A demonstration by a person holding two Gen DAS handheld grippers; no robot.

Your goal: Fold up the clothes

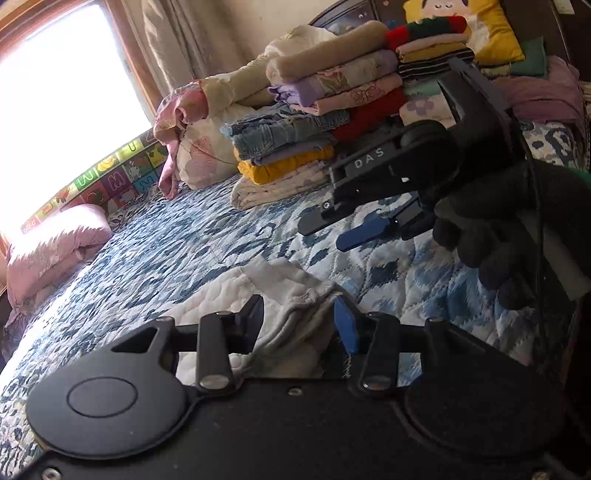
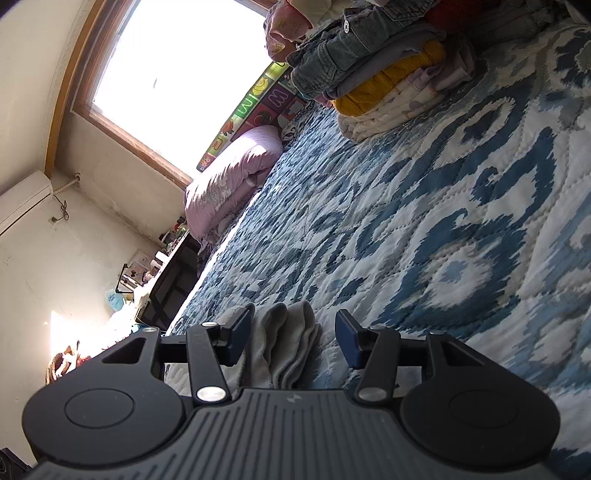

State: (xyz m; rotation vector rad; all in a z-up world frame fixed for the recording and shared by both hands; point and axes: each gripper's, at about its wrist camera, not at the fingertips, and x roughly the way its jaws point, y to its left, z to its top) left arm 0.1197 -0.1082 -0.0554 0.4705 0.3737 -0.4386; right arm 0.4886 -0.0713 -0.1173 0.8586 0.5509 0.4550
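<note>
A light grey garment [image 1: 288, 295] lies bunched on the blue-and-white quilted bed [image 1: 177, 236]. My left gripper [image 1: 301, 314] is open, its fingers standing on either side of the garment's folded edge. In the right wrist view the same garment [image 2: 280, 339] shows as stacked grey folds between the fingers of my open right gripper [image 2: 295, 332]. The right gripper also shows in the left wrist view [image 1: 332, 229], held by a black-gloved hand [image 1: 509, 236] above the quilt to the right, fingers apart.
Tall stacks of folded clothes [image 1: 332, 110] stand at the back of the bed, also in the right wrist view [image 2: 388, 62]. A pink duvet [image 1: 48, 247] lies at the left edge under the window [image 1: 62, 92]. A yellow cushion [image 1: 487, 29] leans on the headboard.
</note>
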